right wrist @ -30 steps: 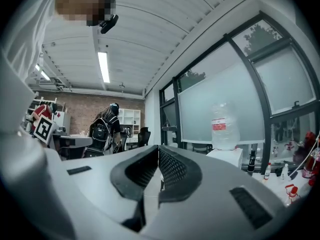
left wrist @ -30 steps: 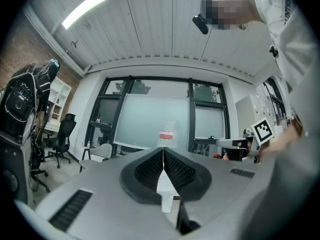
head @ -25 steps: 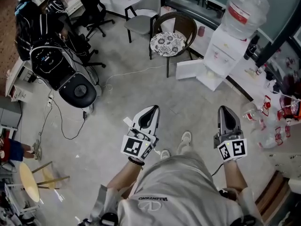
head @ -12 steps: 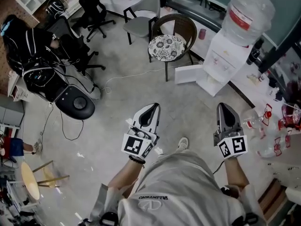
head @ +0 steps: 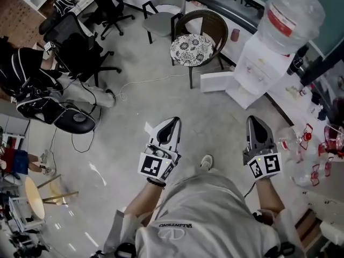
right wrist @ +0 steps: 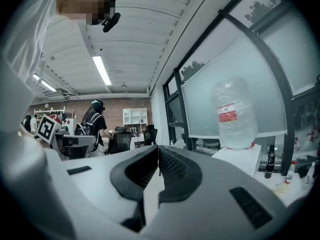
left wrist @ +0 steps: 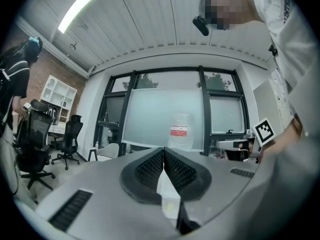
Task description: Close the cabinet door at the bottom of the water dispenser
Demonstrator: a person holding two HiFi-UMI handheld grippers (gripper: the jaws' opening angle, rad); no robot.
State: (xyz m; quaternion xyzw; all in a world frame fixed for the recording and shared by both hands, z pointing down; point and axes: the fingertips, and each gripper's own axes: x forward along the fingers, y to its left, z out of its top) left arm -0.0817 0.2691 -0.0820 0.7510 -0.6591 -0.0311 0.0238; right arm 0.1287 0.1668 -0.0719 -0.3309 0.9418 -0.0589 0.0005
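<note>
white water dispenser (head: 257, 63), red bottle label (head: 278, 21), floral cushion (head: 192, 49)

Upside-down print (head: 174, 227) on the person's white shirt (head: 215, 214), at six o'clock in the head view, appears to read VALENTINO; the red label (head: 278, 21) on the water bottle (head: 295, 7), toward one o'clock, is too small to read; the left gripper (head: 172, 124) and right gripper (head: 254, 121) bear square markers without letters.
</note>
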